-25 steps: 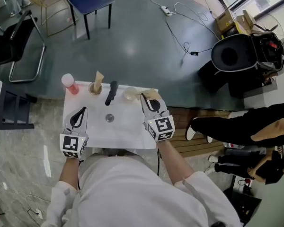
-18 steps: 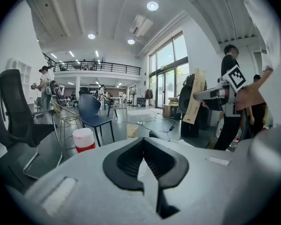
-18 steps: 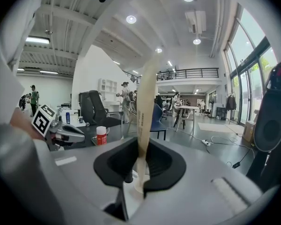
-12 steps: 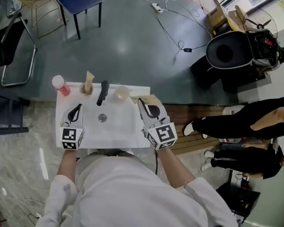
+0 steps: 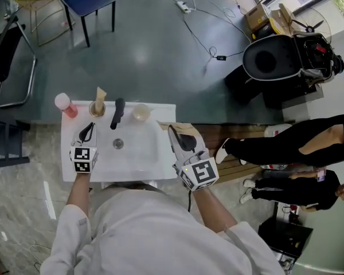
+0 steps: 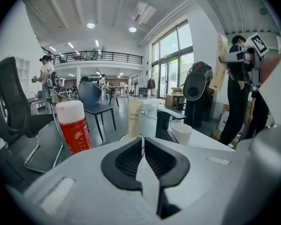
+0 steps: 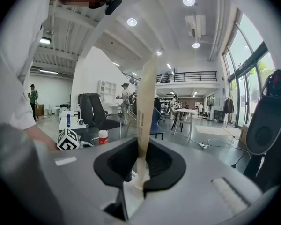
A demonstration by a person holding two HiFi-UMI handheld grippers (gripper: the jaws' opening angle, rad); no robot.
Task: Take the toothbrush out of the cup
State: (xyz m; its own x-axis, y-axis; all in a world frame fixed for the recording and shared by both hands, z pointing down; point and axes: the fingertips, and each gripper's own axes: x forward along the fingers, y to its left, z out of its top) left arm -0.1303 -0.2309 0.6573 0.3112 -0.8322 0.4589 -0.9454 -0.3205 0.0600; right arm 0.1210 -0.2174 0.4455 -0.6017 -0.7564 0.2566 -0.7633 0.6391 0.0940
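My right gripper (image 7: 141,149) was clamped on the beige paper-wrapped toothbrush (image 7: 145,102), holding it upright to the right of the white cup (image 5: 140,112), over the washstand (image 5: 137,153). My left gripper (image 6: 143,142) had its jaws opening from a narrow gap, with nothing between them. Beyond it stood a red bottle (image 6: 74,128) with an unreadable label, and a second wrapped pack (image 6: 134,118) whose print seemed to read "TOOTH BRUSH".

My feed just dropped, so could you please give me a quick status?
Left gripper empty, jaws opening. Right gripper shut on packaged toothbrush, clear of white cup. Another pack stands in tan cup.
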